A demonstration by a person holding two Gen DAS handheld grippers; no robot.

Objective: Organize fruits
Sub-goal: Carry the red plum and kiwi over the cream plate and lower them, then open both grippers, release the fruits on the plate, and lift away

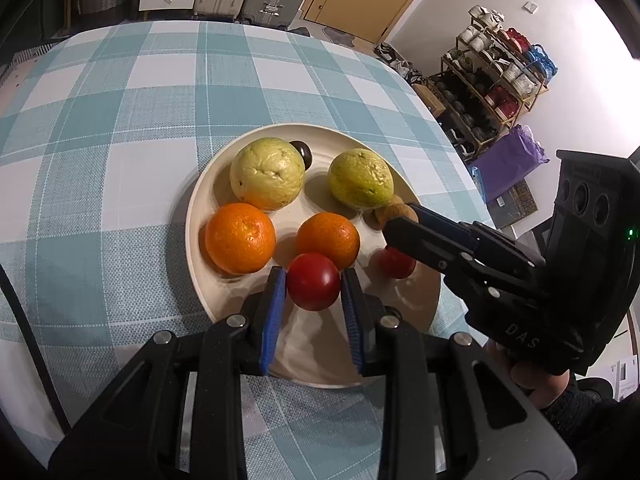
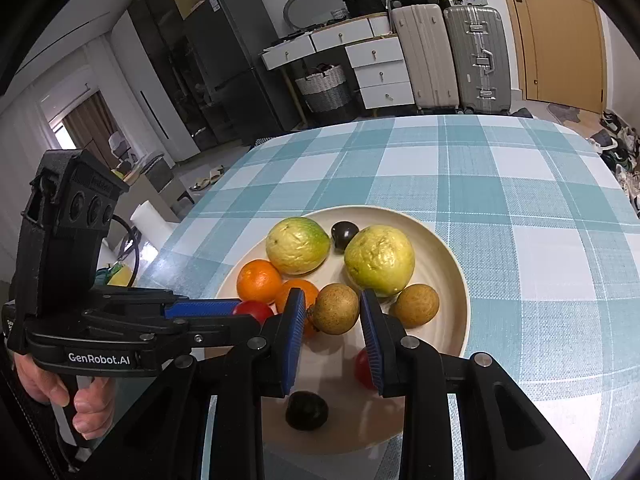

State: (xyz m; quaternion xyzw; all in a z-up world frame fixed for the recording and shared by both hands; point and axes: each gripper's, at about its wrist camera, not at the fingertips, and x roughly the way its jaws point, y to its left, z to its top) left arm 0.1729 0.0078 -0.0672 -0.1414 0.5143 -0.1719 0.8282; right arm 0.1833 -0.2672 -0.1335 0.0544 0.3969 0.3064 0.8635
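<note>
Left gripper (image 1: 313, 285) clamped on red tomato (image 1: 313, 287), low over near side of cream plate (image 1: 200, 204). Right gripper (image 2: 333, 310) gripping brown longan (image 2: 335, 308) at plate's middle; twin longan (image 2: 415, 305) just beside. Plate crowded: two guavas (image 1: 267, 173) at back, two oranges (image 1: 240, 237) touching each other's neighbours, dark fruit (image 2: 306, 411) and second red tomato (image 2: 363, 368) under right jaws. Risks, as I read it: round smooth tomato squirts from pads if squeezed off-centre; lowering nudges orange, sets fruit rolling; two grippers close together, may clash; longan bruises under hard pinch.

Fruits in plate (image 1: 200, 216) on table (image 1: 120, 128); guavas (image 1: 267, 174) behind oranges (image 1: 240, 238).
</note>
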